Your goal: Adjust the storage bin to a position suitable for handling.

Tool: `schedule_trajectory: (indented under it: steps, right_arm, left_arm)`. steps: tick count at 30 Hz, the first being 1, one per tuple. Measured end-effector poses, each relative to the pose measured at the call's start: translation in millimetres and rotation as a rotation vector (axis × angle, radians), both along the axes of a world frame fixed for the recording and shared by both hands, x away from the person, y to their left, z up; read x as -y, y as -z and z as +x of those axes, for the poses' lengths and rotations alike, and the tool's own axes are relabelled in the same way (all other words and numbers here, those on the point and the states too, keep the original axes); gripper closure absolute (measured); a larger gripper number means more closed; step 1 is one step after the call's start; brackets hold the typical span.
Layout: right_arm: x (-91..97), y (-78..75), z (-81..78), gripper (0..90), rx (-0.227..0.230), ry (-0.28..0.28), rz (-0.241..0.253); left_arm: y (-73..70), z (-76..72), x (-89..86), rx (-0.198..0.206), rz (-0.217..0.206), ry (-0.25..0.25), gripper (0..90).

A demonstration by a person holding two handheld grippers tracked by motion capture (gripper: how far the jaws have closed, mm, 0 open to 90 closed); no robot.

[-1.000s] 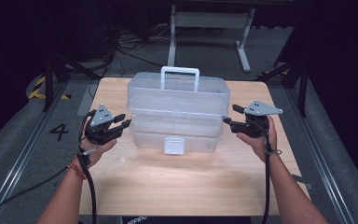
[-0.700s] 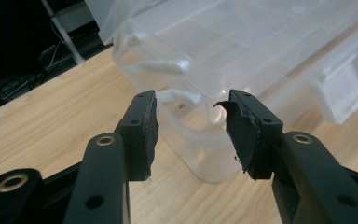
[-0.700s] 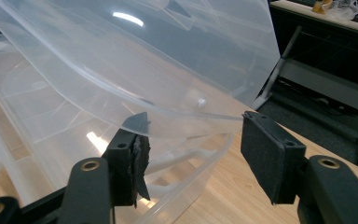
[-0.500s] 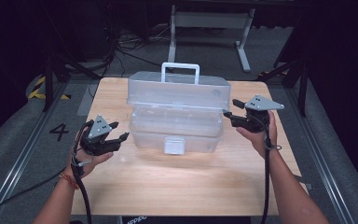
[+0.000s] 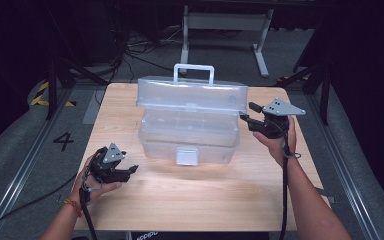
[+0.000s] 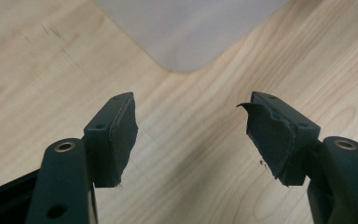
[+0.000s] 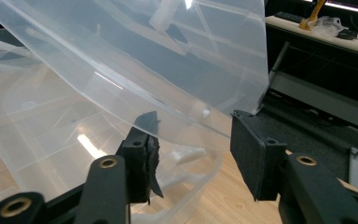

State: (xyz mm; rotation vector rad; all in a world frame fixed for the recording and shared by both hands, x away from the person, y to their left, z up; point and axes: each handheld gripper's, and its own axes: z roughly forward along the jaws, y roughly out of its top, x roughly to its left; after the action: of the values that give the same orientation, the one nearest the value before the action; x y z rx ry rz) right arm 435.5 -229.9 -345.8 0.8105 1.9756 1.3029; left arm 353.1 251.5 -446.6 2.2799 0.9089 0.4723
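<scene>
A clear plastic box (image 5: 190, 137) with a white front latch (image 5: 187, 156) stands mid-table. Its clear lid (image 5: 190, 95) with a white handle (image 5: 194, 70) sits raised over it. My right gripper (image 5: 246, 113) is at the lid's right end. Its jaws have just been closing and a wide gap still shows between the pads (image 7: 193, 135), with the lid's corner edge (image 7: 144, 56) between them above the box rim (image 7: 51, 140). My left gripper (image 5: 130, 170) is low over the table's front left, away from the box. Its jaws have just been opening and hold nothing (image 6: 191, 126). A box corner (image 6: 186, 28) lies ahead.
The wooden table (image 5: 195, 200) has bare room in front of the box. A metal stand (image 5: 225, 20) and cables lie on the dark floor behind. A floor mark "4" (image 5: 62, 141) and rails run along the left. A bench (image 7: 326, 28) stands off to the right.
My left gripper has left the lid's left end, dropped toward the table's front left and spread its jaws. My right gripper stays at the lid's right end.
</scene>
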Motion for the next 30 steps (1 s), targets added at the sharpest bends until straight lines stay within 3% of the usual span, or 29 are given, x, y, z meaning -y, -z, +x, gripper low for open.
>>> schedule_trajectory:
  steps: [3, 9, 10, 13, 20, 22, 30]
  right_arm:
    - [-1.1, -1.3, 0.5, 56.2, 0.016, 0.003, 0.006]
    - [-4.9, -5.7, 2.6, 57.9, 0.043, 0.016, 0.020]
    - [-8.9, -7.2, 2.2, 58.2, 0.054, 0.017, 0.013]
    - [-12.5, -8.4, 2.0, 58.0, 0.073, 0.033, -0.003]
    - [-13.3, -11.0, 6.1, 59.5, 0.097, 0.057, 0.022]
    - [-13.2, -11.8, 8.2, 59.1, 0.095, 0.059, 0.030]
    - [-14.5, -18.1, 14.9, 60.1, 0.103, 0.075, 0.025]
  left_arm:
    - [7.6, -1.1, -1.4, -0.024, -0.010, -0.005, 33.4]
    - [21.9, -3.6, -3.8, -0.059, 0.025, -0.002, 32.4]
    - [24.9, -4.1, -5.2, -0.069, -0.004, -0.012, 31.2]
    - [26.1, -3.6, -7.3, -0.075, -0.022, -0.017, 30.5]
    - [32.2, -3.3, -12.6, -0.068, -0.086, -0.024, 27.5]
    - [33.7, -3.3, -12.7, -0.051, -0.090, -0.019, 25.8]
    - [34.1, -4.2, -11.6, -0.052, -0.093, -0.026, 24.1]
